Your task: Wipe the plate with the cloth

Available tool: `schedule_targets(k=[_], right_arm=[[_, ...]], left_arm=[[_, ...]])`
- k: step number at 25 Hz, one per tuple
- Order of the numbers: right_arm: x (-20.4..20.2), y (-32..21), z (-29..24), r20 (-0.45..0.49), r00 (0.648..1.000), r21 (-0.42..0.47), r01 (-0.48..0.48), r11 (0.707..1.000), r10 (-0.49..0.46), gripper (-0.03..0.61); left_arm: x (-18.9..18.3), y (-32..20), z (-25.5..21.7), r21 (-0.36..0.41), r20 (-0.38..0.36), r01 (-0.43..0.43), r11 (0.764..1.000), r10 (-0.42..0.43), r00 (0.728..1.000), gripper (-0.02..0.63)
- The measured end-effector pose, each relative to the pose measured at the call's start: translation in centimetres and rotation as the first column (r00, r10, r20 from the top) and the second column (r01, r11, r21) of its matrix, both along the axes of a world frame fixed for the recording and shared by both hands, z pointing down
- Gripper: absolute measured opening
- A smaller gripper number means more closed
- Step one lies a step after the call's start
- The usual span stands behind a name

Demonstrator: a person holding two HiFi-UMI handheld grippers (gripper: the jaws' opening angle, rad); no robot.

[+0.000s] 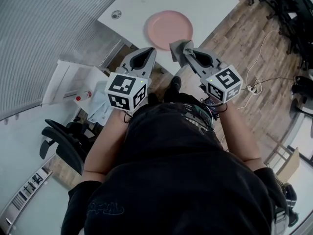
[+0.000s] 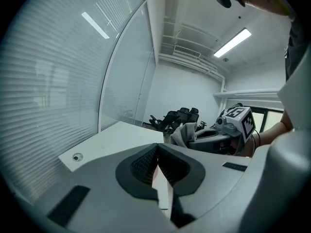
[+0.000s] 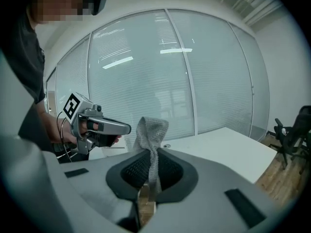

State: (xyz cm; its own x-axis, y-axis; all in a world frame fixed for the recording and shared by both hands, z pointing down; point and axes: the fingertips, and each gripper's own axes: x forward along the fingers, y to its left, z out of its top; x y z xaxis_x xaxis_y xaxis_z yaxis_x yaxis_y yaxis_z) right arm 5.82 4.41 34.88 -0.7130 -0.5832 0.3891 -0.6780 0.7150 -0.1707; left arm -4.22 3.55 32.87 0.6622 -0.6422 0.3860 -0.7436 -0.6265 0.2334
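Plate [image 1: 168, 29]: pink, bare, upper centre of head view, near the front edge of the white table [image 1: 210, 4]. Cloth [image 1: 178, 50]: grey, just below the plate's lower right rim, off the table, pinched upright in the right gripper [image 1: 188, 53]; its jaws are closed on it and a tuft stands above the tips. Left gripper [image 1: 148, 50]: jaws pressed together, nothing between them, level with the right, left of it. Black chair [image 1: 63, 141] at lower left.

Plate [image 1: 168, 29] — pink, round, lying flat on the white table [image 1: 210, 4]. Cloth [image 1: 177, 48] — grey, knit, bunched, pinched in right gripper [image 1: 186, 54], beside plate.
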Motion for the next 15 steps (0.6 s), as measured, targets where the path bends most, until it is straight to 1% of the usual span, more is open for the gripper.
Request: schedule_targets(k=[8, 11, 15], right_arm=[[-2.3, 7.5, -2.5, 0.059, 0.997, 0.068, -0.056, 0.996, 0.052, 0.035], [-2.7, 9.1, -2.9, 0.087, 0.994, 0.069, -0.069, 0.995, 0.063, 0.035], [-3.3, 10.7, -2.8, 0.092, 0.994, 0.059, -0.066, 0.996, 0.06, 0.035]], left_arm=[[-2.2, 6.4, -1.9, 0.084, -0.027, -0.02, 0.996, 0.022, 0.999, 0.017], [-3.0, 7.7, -2.2, 0.093, -0.034, -0.013, 0.996, 0.016, 0.999, 0.017], [-4.2, 8.8, -2.7, 0.103, -0.048, 0.007, 0.995, -0.003, 0.999, 0.017]])
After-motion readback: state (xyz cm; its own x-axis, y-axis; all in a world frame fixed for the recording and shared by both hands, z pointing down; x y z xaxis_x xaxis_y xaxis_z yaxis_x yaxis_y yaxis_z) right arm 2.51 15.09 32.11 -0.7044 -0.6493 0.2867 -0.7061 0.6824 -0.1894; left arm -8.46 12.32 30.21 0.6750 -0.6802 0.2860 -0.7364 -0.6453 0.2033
